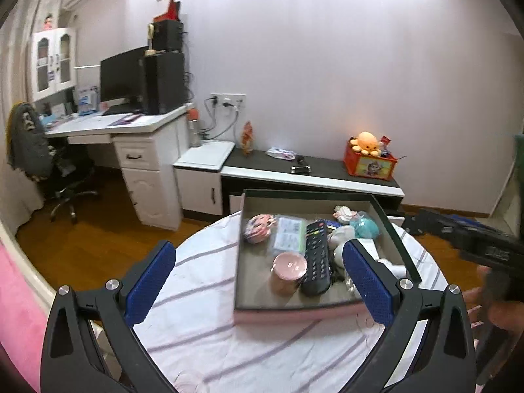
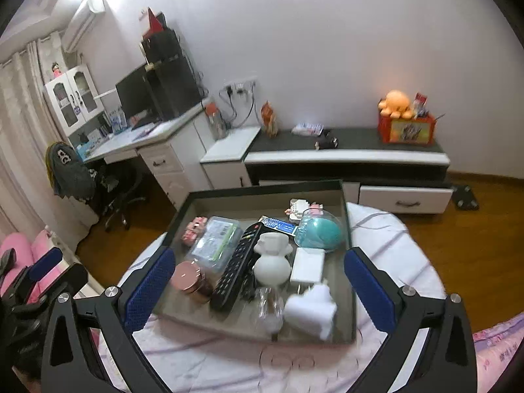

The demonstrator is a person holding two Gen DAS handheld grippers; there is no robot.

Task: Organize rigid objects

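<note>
A shallow dark-rimmed box (image 2: 347,262) (image 1: 393,232) sits on a round table with a striped cloth (image 1: 203,294). In it lie a black remote (image 2: 237,267) (image 1: 316,257), a pink round tin (image 2: 191,278) (image 1: 288,271), a white figurine (image 2: 271,262), a white charger (image 2: 308,265), a white plug adapter (image 2: 311,311), a teal dome (image 2: 316,232), a clear packet (image 2: 216,242) and a pink toy (image 1: 258,226). My left gripper (image 1: 258,262) is open and empty, above the box's near left side. My right gripper (image 2: 258,268) is open and empty, over the box.
A low TV bench (image 2: 347,155) with an orange box and plush toy (image 2: 406,121) stands by the far wall. A white desk (image 1: 131,124) with a monitor and an office chair (image 1: 49,163) stand at the left. Wooden floor surrounds the table.
</note>
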